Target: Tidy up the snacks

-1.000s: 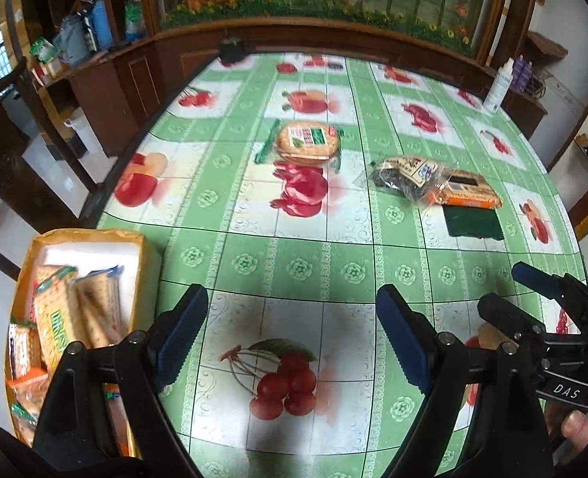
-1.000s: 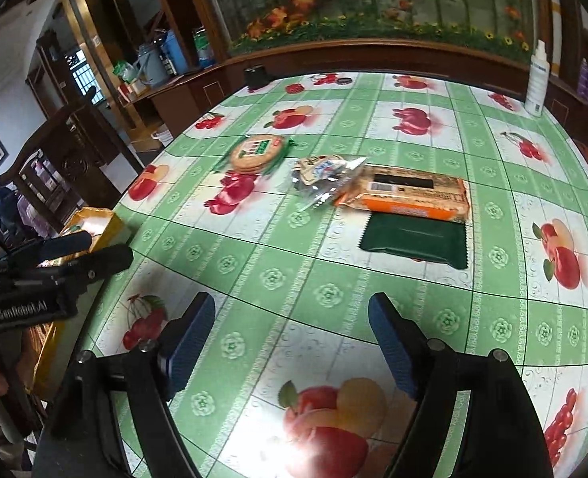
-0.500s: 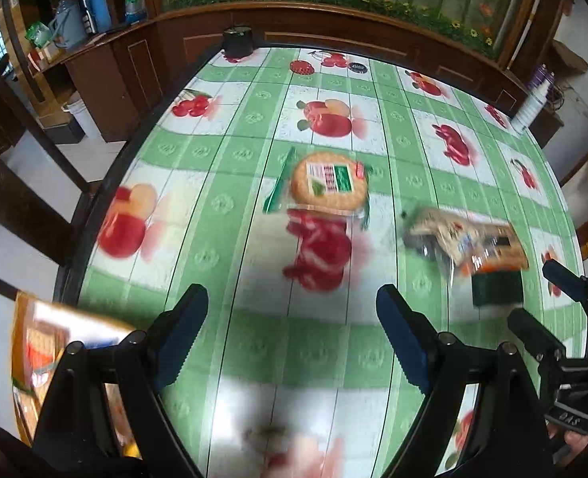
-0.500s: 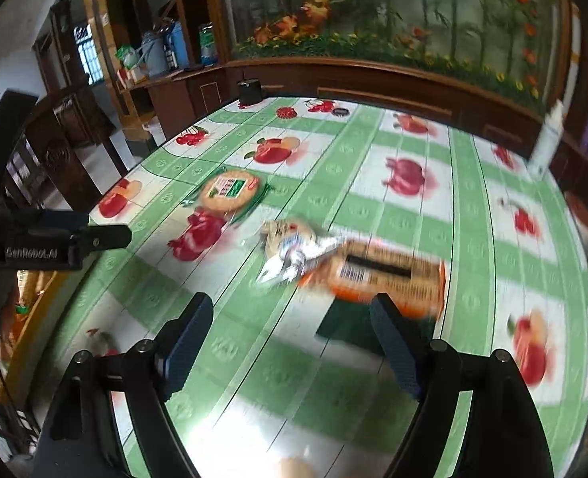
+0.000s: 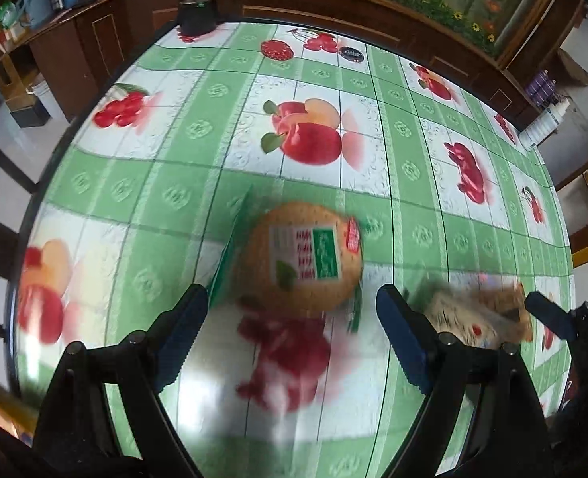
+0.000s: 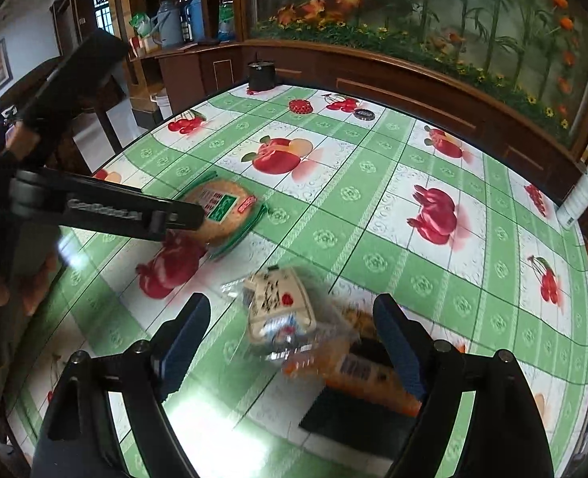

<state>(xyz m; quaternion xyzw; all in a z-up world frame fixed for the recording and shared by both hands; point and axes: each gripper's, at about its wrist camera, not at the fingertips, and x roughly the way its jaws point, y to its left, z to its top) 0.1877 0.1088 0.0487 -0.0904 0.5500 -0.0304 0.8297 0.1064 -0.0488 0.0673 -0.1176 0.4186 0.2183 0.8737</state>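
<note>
Blue-padded fingers of the left hand-held gripper [image 5: 292, 320] are standing wide apart, gripping nothing, with the round cracker pack [image 5: 302, 257] lying on the bench [image 5: 182, 159] just ahead between them. Right hand-held gripper [image 6: 290, 328] is gaping wide too, empty, hovering over a clear snack bag [image 6: 280, 312] touching an orange pack [image 6: 357, 374]

left wrist cam low over the table [image 5: 166, 195], looking down at the round snack [image 5: 302, 257], right wrist cam alongside, facing the clear pack [image 6: 280, 310], both views share these
</note>
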